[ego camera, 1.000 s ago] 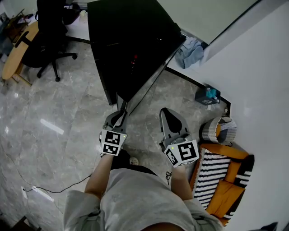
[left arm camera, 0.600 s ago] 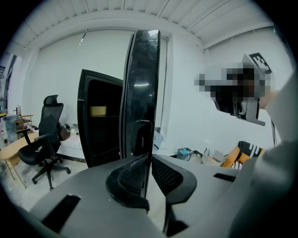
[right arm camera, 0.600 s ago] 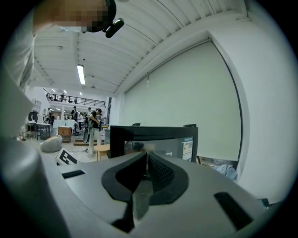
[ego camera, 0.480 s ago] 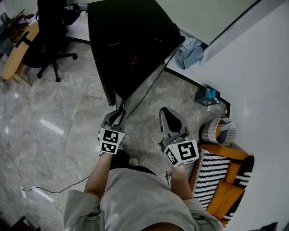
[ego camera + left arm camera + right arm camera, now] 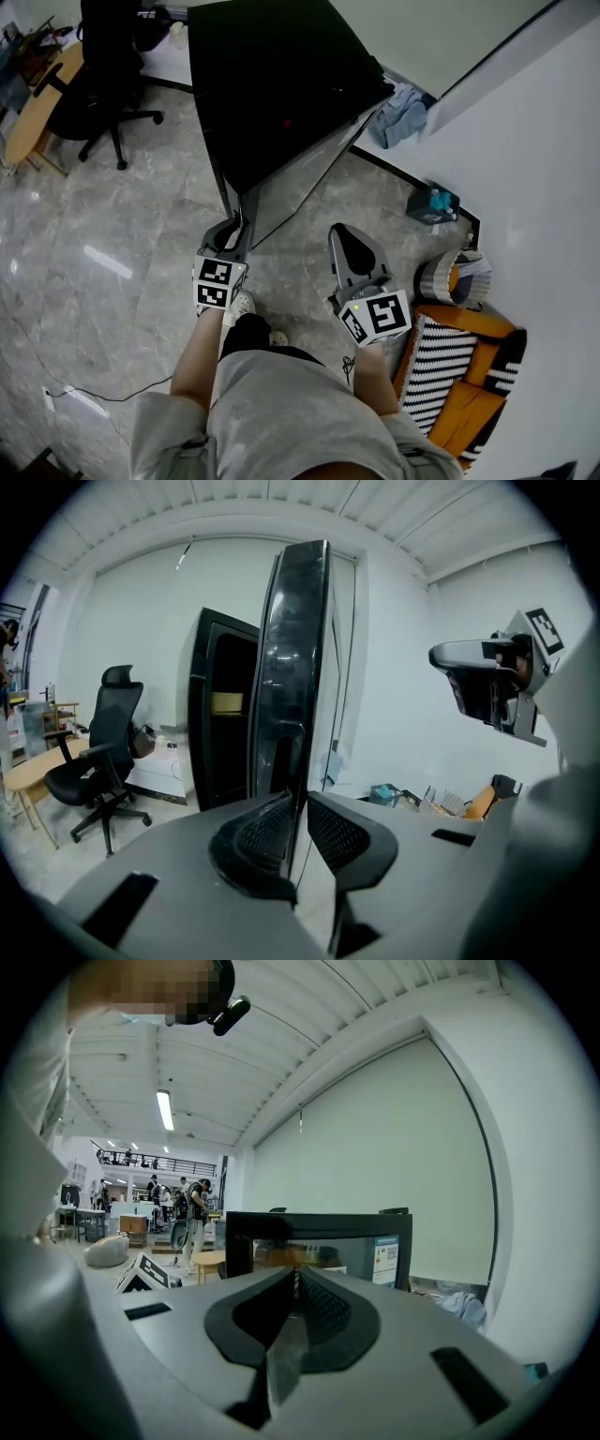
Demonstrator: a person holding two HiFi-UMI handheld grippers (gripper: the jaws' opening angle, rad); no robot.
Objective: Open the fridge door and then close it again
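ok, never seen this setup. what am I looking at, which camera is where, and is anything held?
No robot: a person holds a claw in each hand. The top-down picture is from a head camera; the other two ride on the claws, looking along the jaws. The left claw has the edge of the open fridge door between its jaws, which have just been opening; whether the pads press on it I cannot tell. The right claw is shut and empty. An office chair stands on the floor.
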